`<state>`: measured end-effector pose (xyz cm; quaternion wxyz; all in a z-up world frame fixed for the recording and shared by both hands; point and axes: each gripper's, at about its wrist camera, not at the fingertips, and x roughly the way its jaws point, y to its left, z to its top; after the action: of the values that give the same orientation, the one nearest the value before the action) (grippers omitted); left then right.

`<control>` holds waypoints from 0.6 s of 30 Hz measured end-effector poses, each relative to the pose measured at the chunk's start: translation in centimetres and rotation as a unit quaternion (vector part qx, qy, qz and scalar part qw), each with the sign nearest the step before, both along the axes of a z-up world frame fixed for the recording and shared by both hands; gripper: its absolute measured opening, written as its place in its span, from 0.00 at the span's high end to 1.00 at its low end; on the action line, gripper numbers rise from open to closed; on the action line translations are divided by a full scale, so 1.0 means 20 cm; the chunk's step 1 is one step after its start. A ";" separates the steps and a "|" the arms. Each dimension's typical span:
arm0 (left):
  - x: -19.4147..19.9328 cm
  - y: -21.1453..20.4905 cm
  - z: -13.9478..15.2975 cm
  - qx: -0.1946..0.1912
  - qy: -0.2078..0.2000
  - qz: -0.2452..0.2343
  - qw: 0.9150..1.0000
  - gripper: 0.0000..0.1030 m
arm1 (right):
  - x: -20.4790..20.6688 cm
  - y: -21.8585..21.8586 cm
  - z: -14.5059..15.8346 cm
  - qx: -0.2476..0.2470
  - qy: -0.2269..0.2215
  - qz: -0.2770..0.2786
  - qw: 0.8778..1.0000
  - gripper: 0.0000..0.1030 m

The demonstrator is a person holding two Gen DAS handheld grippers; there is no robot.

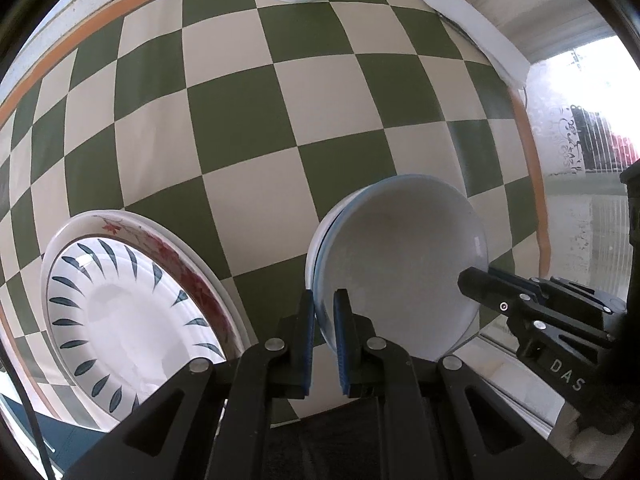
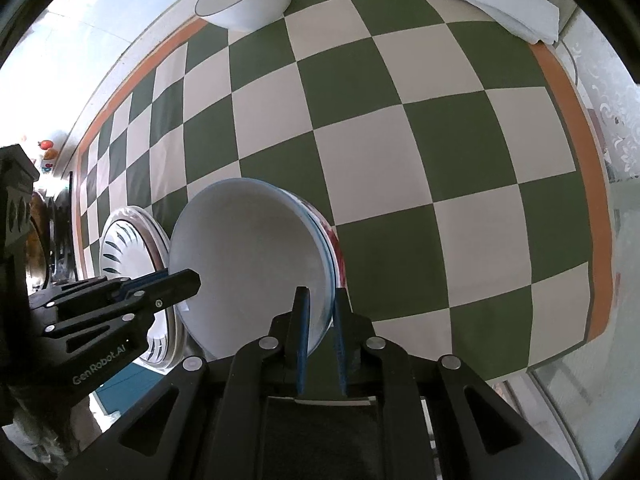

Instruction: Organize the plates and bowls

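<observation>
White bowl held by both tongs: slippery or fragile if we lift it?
The bowl looks glazed and glossy, so probably slick in a thin rim pinch. It looks ceramic: likely stiff, chippable if dropped. It seems nested in another bowl, so the two may separate on lifting.

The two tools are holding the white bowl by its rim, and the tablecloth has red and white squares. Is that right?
Not quite. The squares on the tablecloth are green and cream, not red and white; the right wrist view shows this plainly. The rest holds: the left tool and the right tool each hold the white bowl by its rim.
</observation>
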<state>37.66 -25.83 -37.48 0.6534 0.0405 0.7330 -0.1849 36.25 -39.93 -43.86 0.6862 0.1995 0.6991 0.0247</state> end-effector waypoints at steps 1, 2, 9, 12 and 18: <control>0.00 0.00 0.01 0.000 0.000 0.000 1.000 0.93 | 0.00 0.00 0.00 0.001 0.000 0.003 1.000 0.86; 0.00 0.01 0.02 -0.001 -0.001 0.001 1.000 0.93 | 0.01 0.00 0.01 0.003 0.002 0.004 1.000 0.86; 0.10 0.07 0.22 -0.030 -0.026 0.043 0.998 0.91 | 0.07 -0.10 0.14 0.032 -0.017 -0.011 0.999 0.86; 0.20 0.08 0.30 -0.043 -0.044 0.067 0.996 0.82 | 0.17 -0.14 0.23 0.043 -0.042 -0.015 0.998 0.85; 0.58 0.07 0.37 -0.047 -0.076 0.117 0.989 0.73 | 0.52 -0.21 0.31 0.049 -0.083 -0.021 0.995 0.60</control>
<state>49.23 -24.38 -30.14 0.7254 -0.0623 0.6716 -0.1374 46.59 -44.03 -37.68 0.7313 0.2453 0.6335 0.0608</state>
